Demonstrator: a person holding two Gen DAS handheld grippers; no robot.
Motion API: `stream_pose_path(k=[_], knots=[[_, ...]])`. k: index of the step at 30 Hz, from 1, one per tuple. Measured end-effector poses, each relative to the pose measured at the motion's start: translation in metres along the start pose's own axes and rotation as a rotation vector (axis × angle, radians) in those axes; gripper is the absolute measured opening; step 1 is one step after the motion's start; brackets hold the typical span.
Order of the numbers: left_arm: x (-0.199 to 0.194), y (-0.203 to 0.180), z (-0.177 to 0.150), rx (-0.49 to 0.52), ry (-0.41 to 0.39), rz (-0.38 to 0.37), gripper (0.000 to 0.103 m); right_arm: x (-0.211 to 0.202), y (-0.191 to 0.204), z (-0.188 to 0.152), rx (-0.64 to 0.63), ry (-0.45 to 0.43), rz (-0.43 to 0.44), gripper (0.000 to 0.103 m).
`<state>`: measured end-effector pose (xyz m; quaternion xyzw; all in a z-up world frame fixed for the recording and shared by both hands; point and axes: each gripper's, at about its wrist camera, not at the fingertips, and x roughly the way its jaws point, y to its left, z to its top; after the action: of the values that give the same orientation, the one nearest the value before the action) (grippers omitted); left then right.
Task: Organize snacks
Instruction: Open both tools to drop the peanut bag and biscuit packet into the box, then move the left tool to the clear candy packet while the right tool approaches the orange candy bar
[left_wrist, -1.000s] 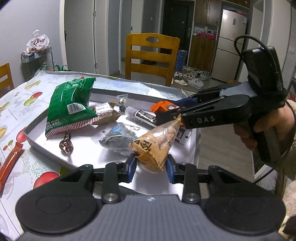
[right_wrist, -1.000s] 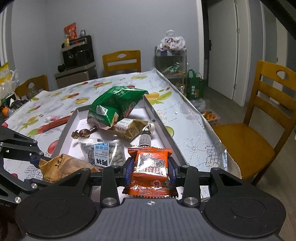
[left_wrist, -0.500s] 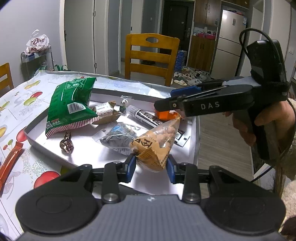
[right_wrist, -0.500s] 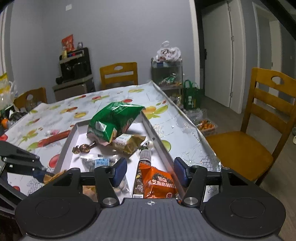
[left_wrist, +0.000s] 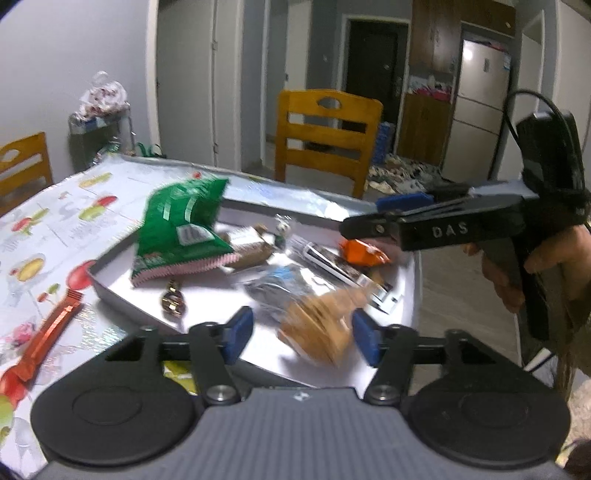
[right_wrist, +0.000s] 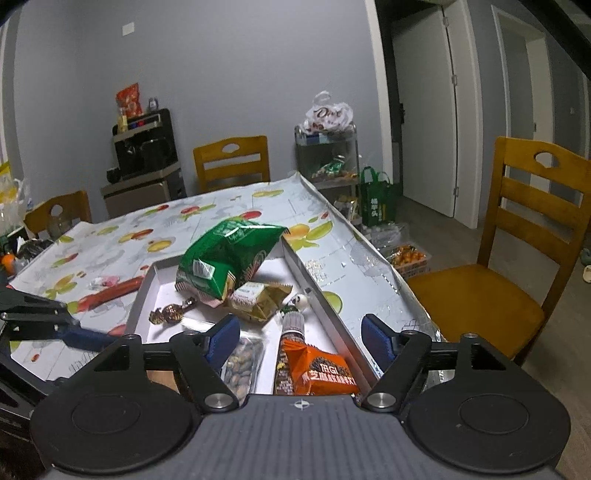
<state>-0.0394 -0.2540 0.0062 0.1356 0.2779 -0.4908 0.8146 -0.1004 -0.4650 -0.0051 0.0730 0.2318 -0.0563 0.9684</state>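
Both hand-held tools stand over the near end of the white tray (right_wrist: 317, 295), which sits on the table with the fruit-print cover (right_wrist: 229, 206). The left gripper (left_wrist: 301, 332) has just been opening: its blue pads are spread clear of the tan snack pouch (left_wrist: 321, 325), which appears blurred between them, released over the tray's near end; whether it has settled cannot be told. The right gripper (right_wrist: 301, 336) has likewise just been opening; its jaws stand wide with nothing pressed between them, and the orange packet (right_wrist: 317, 369) lies in the tray below, beside a dark tube-shaped pack (right_wrist: 291, 328). Already in the tray: the green bag (right_wrist: 225, 258), leaning over the far edge; a gold-wrapped item (right_wrist: 258, 299); a foil-wrapped candy (right_wrist: 168, 314); a clear bag of nuts (right_wrist: 240, 365); and a small round panda-faced piece (right_wrist: 297, 302). Still outside the tray: a long red stick pack (left_wrist: 48, 336) on the table cover to the left, and a yellow-green wrapper (left_wrist: 179, 373) partly hidden under the left tool. Judgement: collection is largely complete, with two items at most left to gather. The tray contents lie jumbled and overlapping; if the task calls for tidy arrangement, that step is not yet done.
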Motion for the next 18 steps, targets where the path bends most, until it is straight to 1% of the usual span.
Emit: stream_pose_path(k=[1, 2, 3, 7, 9, 15, 18], knots=[[-0.002, 0.002, 0.0, -0.006, -0.008, 0.004, 0.07, 0.0, 0.0, 0.001, 0.001, -0.002, 0.001, 0.076], [-0.005, 0.004, 0.0, -0.012, -0.013, 0.008, 0.076, -0.001, 0.002, 0.001, 0.003, -0.004, 0.003, 0.077], [-0.007, 0.006, 0.0, -0.015, -0.017, 0.016, 0.079, -0.001, 0.003, 0.001, 0.004, -0.005, 0.004, 0.078], [-0.018, 0.016, -0.002, -0.036, -0.031, 0.045, 0.082, -0.002, 0.011, 0.002, -0.003, -0.002, 0.018, 0.08], [-0.025, 0.023, -0.004, -0.052, -0.043, 0.062, 0.085, -0.003, 0.017, 0.003, -0.012, -0.005, 0.027, 0.082], [-0.049, 0.047, -0.013, -0.108, -0.074, 0.133, 0.087, 0.0, 0.035, 0.006, -0.016, 0.01, 0.066, 0.089], [-0.063, 0.058, -0.016, -0.118, -0.087, 0.17, 0.088, 0.003, 0.048, 0.011, -0.023, 0.018, 0.084, 0.09]])
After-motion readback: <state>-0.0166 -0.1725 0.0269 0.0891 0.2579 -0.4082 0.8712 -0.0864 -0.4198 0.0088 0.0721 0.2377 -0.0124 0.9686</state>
